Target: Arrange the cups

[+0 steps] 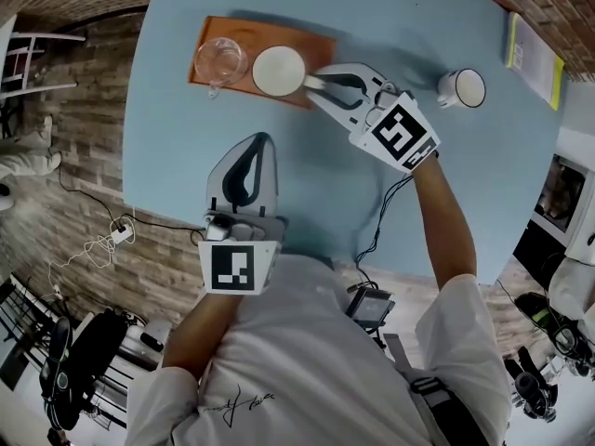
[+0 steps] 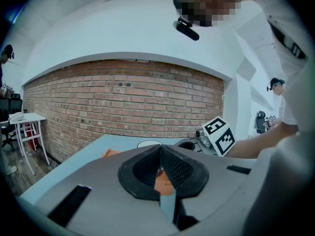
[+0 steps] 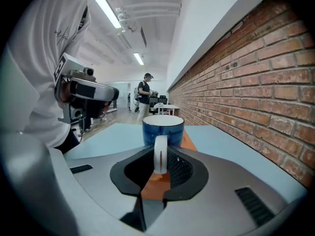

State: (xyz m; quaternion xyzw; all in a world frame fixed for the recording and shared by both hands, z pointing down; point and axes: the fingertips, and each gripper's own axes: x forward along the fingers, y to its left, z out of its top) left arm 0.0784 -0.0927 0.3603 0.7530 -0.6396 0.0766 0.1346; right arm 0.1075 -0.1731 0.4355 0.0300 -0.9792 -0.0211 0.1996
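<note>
A mug (image 1: 279,70), blue outside and white inside, stands on an orange tray (image 1: 311,45) at the table's far side, next to a clear glass cup (image 1: 221,60). My right gripper (image 1: 314,82) reaches it from the right. In the right gripper view the mug (image 3: 163,128) is upright straight ahead, and its white handle sits between the pads of my right gripper (image 3: 161,157), which press on both of its sides. My left gripper (image 1: 258,139) hovers near the table's front edge, away from the tray. In the left gripper view, its pads (image 2: 160,150) are shut together with nothing between them.
A white mug with a dark rim (image 1: 462,88) stands alone on the blue table (image 1: 446,175) to the right of the tray. A yellow-edged booklet (image 1: 533,49) lies at the far right corner. A brick wall runs past the table's far edge.
</note>
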